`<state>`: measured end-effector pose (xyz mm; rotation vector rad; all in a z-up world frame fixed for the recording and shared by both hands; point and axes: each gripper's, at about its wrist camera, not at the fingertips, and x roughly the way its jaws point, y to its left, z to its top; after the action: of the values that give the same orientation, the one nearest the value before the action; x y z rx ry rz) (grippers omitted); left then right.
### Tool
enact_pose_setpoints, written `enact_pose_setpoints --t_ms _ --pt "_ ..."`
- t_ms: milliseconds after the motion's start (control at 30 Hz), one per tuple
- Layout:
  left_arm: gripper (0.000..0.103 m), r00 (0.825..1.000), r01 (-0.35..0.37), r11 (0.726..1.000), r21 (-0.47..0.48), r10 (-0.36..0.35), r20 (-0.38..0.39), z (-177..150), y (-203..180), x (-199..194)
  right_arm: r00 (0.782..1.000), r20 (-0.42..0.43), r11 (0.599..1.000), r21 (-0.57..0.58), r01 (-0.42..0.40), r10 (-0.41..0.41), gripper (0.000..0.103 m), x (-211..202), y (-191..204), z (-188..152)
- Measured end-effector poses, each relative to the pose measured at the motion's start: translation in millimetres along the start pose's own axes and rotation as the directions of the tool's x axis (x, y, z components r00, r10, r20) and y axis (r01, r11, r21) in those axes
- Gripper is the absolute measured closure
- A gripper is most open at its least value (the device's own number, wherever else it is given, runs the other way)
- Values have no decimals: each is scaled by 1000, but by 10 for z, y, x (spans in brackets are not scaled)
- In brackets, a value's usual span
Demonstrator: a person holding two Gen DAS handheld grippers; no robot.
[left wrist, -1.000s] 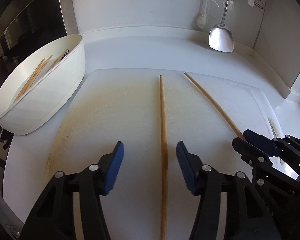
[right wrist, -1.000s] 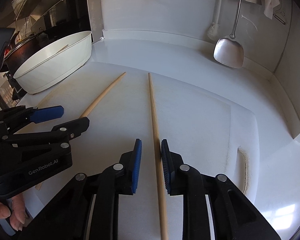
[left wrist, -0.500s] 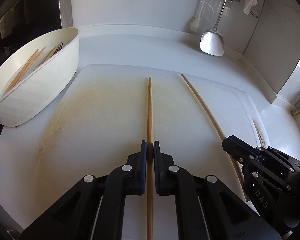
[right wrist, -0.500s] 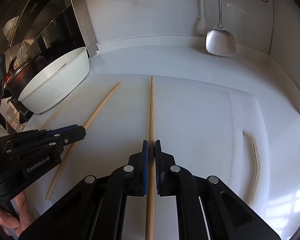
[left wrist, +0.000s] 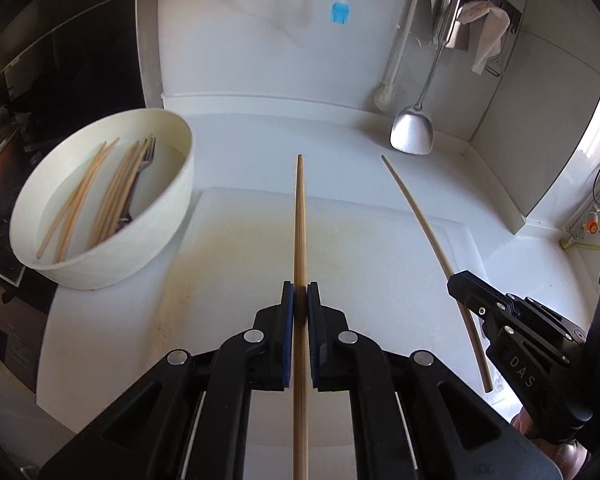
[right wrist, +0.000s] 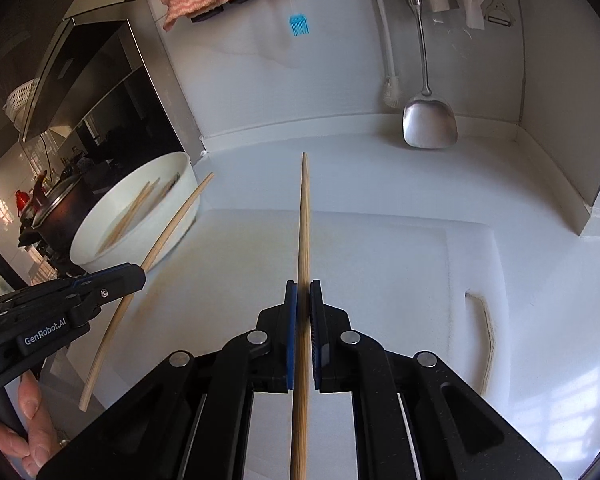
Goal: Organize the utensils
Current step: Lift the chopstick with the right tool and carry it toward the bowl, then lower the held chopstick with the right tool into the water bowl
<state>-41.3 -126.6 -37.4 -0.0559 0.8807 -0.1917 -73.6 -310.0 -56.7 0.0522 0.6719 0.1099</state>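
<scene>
Chopsticks, two of them, thin round pale wood w/ fine grain, each pinched in one gripper and held clear above the surface. Left gripper (left wrist: pixel 300 300): blue pads closed tight on the left chopstick (left wrist: pixel 300 216), which runs straight away from the camera, far tip over the white surface (left wrist: pixel 340 128). Right gripper (right wrist: pixel 303 300): same state, pads clamped on the right chopstick (right wrist: pixel 305 216), far tip pointing toward the back wall. Both grippers are black plastic w/ silver rivets and angle downward; a hand (right wrist: pixel 24 424) wraps the left unit's handle, fingers curled.

White cutting board (left wrist: pixel 380 240) below: flat, matte, rounded corners, yellow-brown staining on its left part, slot handle at right edge. White round bowl (left wrist: pixel 112 264) sits at the board's far-left corner, smooth thick wall; inside lie more wooden chopsticks (left wrist: pixel 100 196) and a metal fork (left wrist: pixel 146 156). Shiny steel spatula (left wrist: pixel 412 132) hangs at the far right wall, beside a blue silicone brush (left wrist: pixel 340 12).
</scene>
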Motion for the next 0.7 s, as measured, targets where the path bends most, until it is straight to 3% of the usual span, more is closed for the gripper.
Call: enact_pose_setpoints --t_ms 300,600,700 --pt "96 997 -47 997 -58 50 60 468 875 -468 997 40 998 -23 -63 64 97 -30 810 554" --pt "96 992 -88 995 -43 92 86 1008 2187 -358 997 47 997 27 -67 65 97 693 1847 1051" --pt "96 994 -87 996 -25 88 62 1140 2547 -217 998 31 997 49 -62 61 97 970 2137 1145"
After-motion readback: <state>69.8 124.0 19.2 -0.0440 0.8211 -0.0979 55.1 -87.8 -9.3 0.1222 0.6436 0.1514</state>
